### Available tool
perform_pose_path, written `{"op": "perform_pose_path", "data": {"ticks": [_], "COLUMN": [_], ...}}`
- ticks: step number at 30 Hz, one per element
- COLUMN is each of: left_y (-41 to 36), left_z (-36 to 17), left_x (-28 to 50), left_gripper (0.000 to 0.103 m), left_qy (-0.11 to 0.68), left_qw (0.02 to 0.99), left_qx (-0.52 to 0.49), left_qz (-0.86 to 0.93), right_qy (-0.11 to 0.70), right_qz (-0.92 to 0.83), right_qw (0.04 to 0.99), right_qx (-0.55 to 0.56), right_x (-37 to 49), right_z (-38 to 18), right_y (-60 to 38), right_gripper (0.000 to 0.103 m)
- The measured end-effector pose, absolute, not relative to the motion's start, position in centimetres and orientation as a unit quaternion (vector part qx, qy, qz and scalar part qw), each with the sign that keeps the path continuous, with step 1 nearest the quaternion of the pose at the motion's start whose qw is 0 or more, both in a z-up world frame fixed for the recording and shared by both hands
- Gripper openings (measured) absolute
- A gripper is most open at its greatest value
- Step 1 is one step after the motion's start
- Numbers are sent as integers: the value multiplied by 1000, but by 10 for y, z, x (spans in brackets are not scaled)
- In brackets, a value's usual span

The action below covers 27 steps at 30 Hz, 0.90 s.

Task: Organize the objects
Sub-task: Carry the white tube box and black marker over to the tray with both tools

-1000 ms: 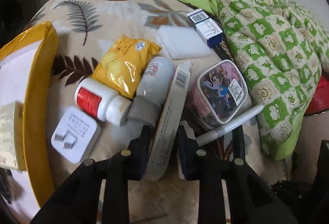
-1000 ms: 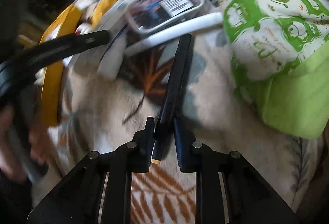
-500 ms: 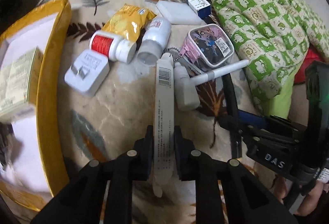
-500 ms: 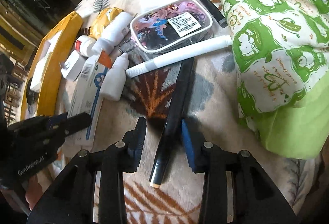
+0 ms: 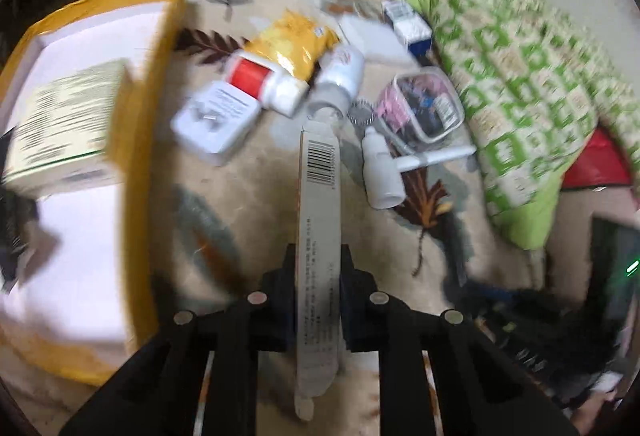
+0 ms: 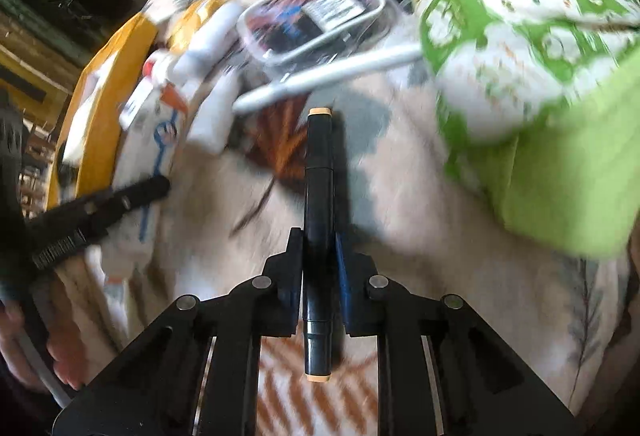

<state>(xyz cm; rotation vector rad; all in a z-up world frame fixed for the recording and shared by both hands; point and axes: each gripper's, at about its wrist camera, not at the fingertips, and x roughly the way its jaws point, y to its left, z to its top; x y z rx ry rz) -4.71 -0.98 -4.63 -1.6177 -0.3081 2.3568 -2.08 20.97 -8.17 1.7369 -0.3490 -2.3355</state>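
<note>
The left gripper (image 5: 318,256) is clamping a long flat white barcoded tube (image 5: 319,220) beside the yellow-rimmed box (image 5: 138,140). The right gripper (image 6: 318,248), having just closed, is pinching a black tan-capped marker (image 6: 318,220) over bare leaf-print blanket (image 6: 420,236), well apart from that box.

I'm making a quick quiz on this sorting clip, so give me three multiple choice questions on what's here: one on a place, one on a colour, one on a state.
1. Where does the green-printed box lie?
A. in the yellow tray
B. on the green quilt
C. under the pouch

2. What colour is the marker body in the right gripper?
A. white
B. black
C. red

3. What is the left gripper's state?
A. open, empty
B. shut on the long flat pack
C. shut on a bottle

Answers: 1 A, the box sits inside the yellow tray. 2 B, the marker is black with tan ends, clamped in the right gripper. 3 B, the left gripper clamps the long flat pack.
</note>
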Motion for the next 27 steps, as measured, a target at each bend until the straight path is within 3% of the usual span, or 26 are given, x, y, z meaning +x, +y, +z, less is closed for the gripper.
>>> {"op": "perform_pose_path", "data": {"ticks": [8, 15, 20, 27], "left_y": [-103, -194, -249, -267], "left_z": [8, 34, 29, -7], "left_x": [-19, -46, -97, -168], "left_gripper": [16, 16, 16, 16], "left_qy": [-172, -210, -235, -233], "left_qw": [100, 42, 13, 21], "left_qx": [-512, -484, -481, -500], "left_qz": [836, 849, 844, 834], "right_qy": [-115, -103, -86, -48], "right_qz": [-810, -817, -813, -818], "right_qw": [189, 253, 265, 261], "right_qx": [544, 507, 512, 511], "right_x": [-2, -47, -108, -196], "right_z": [-30, 13, 17, 7], "right_y": [146, 66, 15, -43], "right_gripper": [15, 15, 15, 15]}}
